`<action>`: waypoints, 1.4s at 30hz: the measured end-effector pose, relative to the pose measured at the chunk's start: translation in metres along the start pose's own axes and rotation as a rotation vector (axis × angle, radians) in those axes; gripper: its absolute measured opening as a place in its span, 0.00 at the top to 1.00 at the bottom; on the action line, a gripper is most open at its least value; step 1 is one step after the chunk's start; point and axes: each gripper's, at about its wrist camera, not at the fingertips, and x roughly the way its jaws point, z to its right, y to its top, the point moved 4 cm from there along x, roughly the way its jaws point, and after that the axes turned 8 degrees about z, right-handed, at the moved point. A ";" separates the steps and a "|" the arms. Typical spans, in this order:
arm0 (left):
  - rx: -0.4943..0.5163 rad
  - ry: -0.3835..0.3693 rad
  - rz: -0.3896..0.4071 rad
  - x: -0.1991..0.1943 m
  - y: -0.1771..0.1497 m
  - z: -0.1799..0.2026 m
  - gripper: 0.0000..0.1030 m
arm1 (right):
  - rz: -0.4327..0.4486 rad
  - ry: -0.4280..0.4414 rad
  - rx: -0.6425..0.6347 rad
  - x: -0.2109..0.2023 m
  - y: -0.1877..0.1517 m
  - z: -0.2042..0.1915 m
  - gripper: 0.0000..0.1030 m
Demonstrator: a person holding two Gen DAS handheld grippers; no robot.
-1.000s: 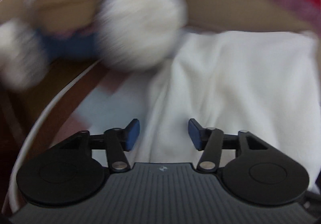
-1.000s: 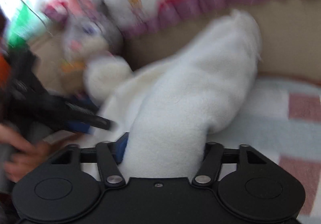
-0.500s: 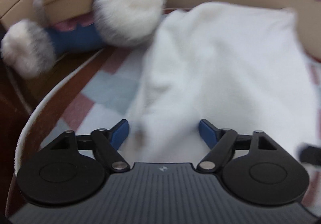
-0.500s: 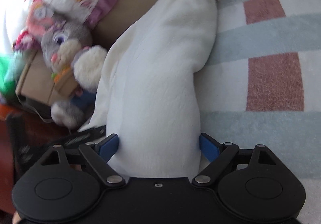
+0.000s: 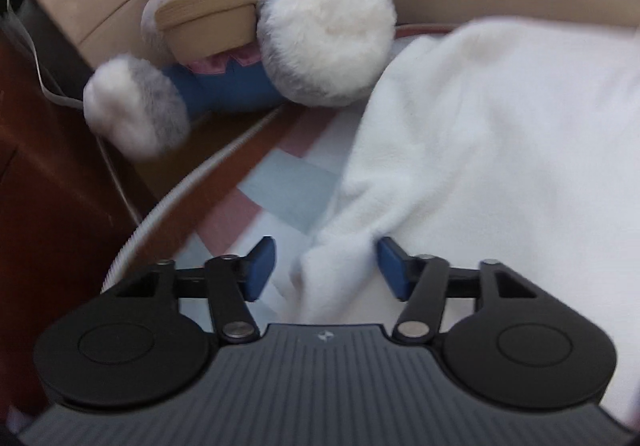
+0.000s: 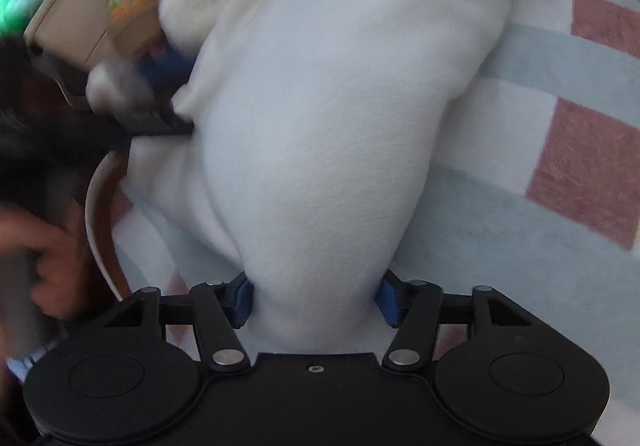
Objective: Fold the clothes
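A white fleece garment (image 6: 328, 118) lies bunched on a checked blanket (image 6: 552, 174), its long axis running up and away from the right gripper (image 6: 316, 296) toward a plush rabbit (image 5: 256, 30) at the bed's head. The near end of that roll sits squarely between the right gripper's closing jaws, both blue pads against the cloth, so this hand appears nearest the bulk of the fabric. In the left wrist view, only a thin corner of the garment (image 5: 500, 150) hangs between the left gripper's (image 5: 326, 266) closing jaws: the far pad touches it, the near pad stands clear, so no firm pinch shows yet. The rest of the cloth spreads away to that gripper's right. The coming move likely turns on both grips seating at one end, so the roll can be drawn out along its length.
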 end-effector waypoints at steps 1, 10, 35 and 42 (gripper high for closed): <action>0.024 -0.002 0.046 -0.014 0.005 0.003 0.47 | -0.028 -0.019 -0.062 -0.004 0.001 -0.006 0.36; 0.092 -0.243 0.057 -0.011 0.030 0.044 0.77 | 0.136 0.001 -0.231 -0.066 0.031 -0.019 0.35; -0.126 -0.105 -0.008 0.045 0.005 0.010 0.85 | 0.666 -0.199 -0.211 -0.068 0.046 0.001 0.53; -0.103 -0.059 0.060 0.039 -0.004 0.005 0.85 | 0.433 -0.257 -0.350 -0.045 -0.009 -0.046 0.50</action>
